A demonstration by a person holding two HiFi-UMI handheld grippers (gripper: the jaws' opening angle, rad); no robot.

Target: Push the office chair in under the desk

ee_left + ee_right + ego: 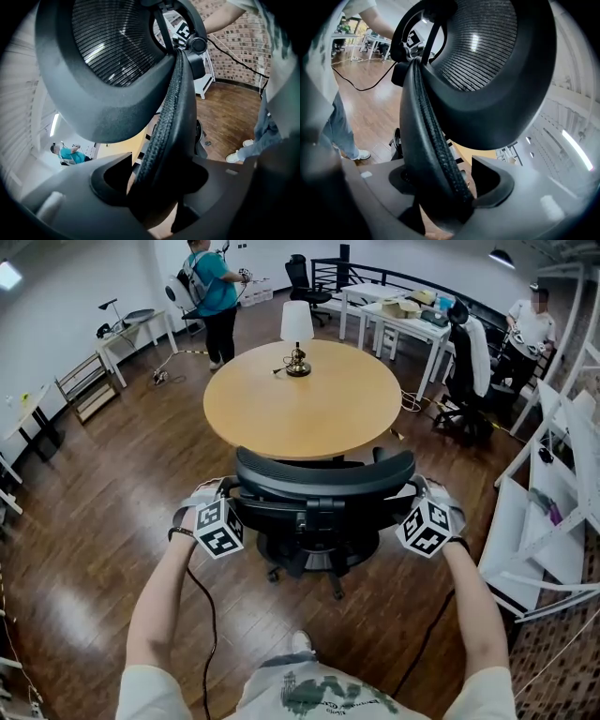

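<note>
Room, head view: glossy dark wood-plank floor (84,549); round, smooth tan wooden desk (300,399) bearing a metal-based lamp (297,334) with a white shade
Chair, head view: black office chair (323,474), curved backrest toward the person and just beside the desk's near edge
Left gripper view: left gripper (154,185) clamped on the backrest's ribbed fabric rim; fine black mesh above
Right gripper view: right gripper (445,194) clamped on the opposite rim, same woven piping and mesh

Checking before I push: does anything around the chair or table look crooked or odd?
Nothing stands out. The office chair faces the round table squarely, the lamp stands upright, and the left gripper and right gripper each clamp a backrest edge.
</note>
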